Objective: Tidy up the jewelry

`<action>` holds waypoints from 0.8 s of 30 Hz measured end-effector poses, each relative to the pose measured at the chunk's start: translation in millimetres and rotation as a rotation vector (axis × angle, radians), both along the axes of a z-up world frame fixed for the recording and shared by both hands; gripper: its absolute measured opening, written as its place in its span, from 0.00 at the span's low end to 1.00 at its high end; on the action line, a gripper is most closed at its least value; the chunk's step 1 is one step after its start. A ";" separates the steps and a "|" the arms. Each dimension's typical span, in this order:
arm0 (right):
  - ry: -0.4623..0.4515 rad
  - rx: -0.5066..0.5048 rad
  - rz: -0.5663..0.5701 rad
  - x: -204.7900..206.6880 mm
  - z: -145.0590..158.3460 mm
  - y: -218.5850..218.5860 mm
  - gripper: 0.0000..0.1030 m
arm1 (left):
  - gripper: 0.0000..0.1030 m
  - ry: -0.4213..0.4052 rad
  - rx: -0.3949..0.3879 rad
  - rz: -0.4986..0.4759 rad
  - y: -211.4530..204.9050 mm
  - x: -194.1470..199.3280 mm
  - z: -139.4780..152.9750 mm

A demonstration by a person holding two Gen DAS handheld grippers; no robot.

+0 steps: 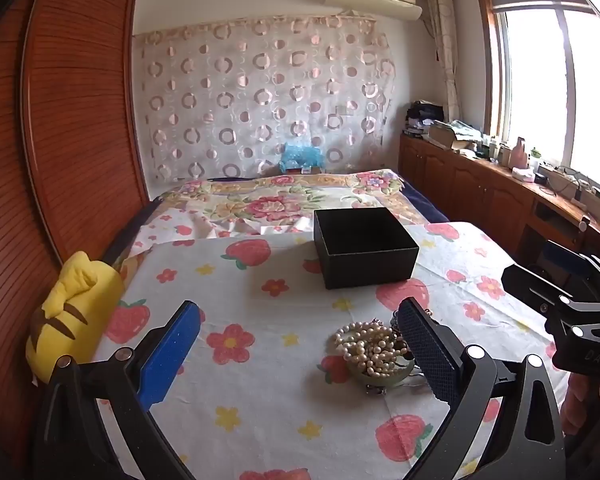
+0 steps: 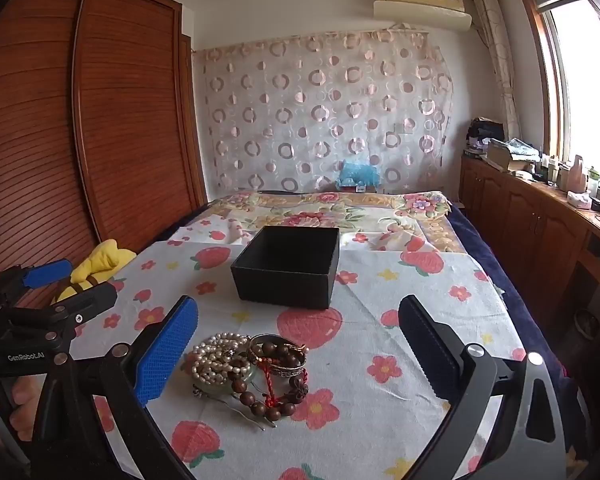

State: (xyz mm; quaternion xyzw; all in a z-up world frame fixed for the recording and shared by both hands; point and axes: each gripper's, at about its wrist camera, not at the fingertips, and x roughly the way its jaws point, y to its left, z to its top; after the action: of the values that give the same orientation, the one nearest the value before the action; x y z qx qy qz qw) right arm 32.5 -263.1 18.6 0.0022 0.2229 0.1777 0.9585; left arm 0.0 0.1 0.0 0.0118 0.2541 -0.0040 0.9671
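Note:
An open black box (image 1: 364, 246) (image 2: 290, 266) stands on the strawberry-print cloth (image 1: 260, 360) (image 2: 380, 360). In front of it lies a pile of jewelry: a pearl necklace (image 1: 370, 346) (image 2: 218, 358), a metal bangle (image 2: 278, 356), a brown wooden bead bracelet (image 2: 260, 400) and a hairpin (image 2: 244, 414). My left gripper (image 1: 300, 348) is open and empty, the pile by its right finger. My right gripper (image 2: 298, 344) is open and empty, hovering over the pile. Each gripper shows at the edge of the other's view: the right one (image 1: 572, 308) and the left one (image 2: 56, 284).
A yellow plush toy (image 1: 74, 316) (image 2: 96, 264) lies at the cloth's left edge by the wooden wardrobe (image 1: 60, 120). A floral bedspread (image 1: 284, 200) stretches behind the box. A cluttered wooden cabinet (image 1: 500, 184) runs under the window at right.

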 end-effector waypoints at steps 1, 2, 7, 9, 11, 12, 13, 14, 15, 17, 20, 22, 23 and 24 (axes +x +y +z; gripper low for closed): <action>0.002 0.001 -0.001 0.1 -0.1 0.0 0.98 | 0.93 -0.001 0.001 0.001 0.0 0.0 0.0; 0.001 0.001 -0.001 0.2 -0.2 -0.1 0.98 | 0.93 0.000 0.001 0.001 0.0 0.1 0.0; -0.002 -0.002 -0.002 0.3 -0.3 0.2 0.98 | 0.93 -0.004 0.000 0.001 0.0 -0.1 0.2; -0.001 -0.002 0.000 0.3 -0.3 0.3 0.98 | 0.93 -0.008 0.000 0.004 0.2 0.0 0.5; -0.001 -0.002 0.000 0.3 -0.4 0.4 0.98 | 0.93 -0.010 -0.002 0.003 0.0 0.3 0.7; -0.001 -0.002 0.001 0.2 -0.4 0.5 0.98 | 0.93 -0.012 -0.003 0.003 -0.2 0.7 0.8; -0.002 -0.002 0.001 0.1 -0.4 0.5 0.98 | 0.93 -0.011 -0.003 0.004 0.6 -0.8 2.7; -0.001 -0.001 0.000 0.2 -0.2 0.3 0.98 | 0.93 -0.011 -0.003 0.004 0.6 -0.6 3.1; 0.000 0.000 0.000 0.2 -0.1 0.1 0.98 | 0.93 -0.011 -0.003 0.003 0.4 -0.1 3.4; -0.001 -0.001 0.000 0.1 -0.1 0.1 0.98 | 0.93 -0.014 -0.003 0.004 -1.4 1.4 2.8; 0.000 0.000 0.000 0.0 0.1 0.0 0.98 | 0.93 -0.012 -0.003 0.002 -2.7 3.9 3.4; -0.001 -0.001 -0.001 0.2 -0.1 0.0 0.98 | 0.93 -0.010 -0.003 0.002 -3.9 6.4 3.7; -0.001 0.000 -0.001 0.3 -0.1 0.0 0.98 | 0.93 -0.011 -0.005 0.001 -3.6 5.9 3.9; -0.001 -0.001 -0.001 0.5 -0.2 0.0 0.98 | 0.93 -0.019 -0.006 0.005 -0.9 0.0 5.4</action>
State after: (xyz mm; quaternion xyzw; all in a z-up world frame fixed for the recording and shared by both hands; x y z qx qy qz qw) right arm 33.0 -263.0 18.3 0.0019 0.2227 0.1772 0.9586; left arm -0.1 -0.8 5.5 0.0081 0.2449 -0.0025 0.9695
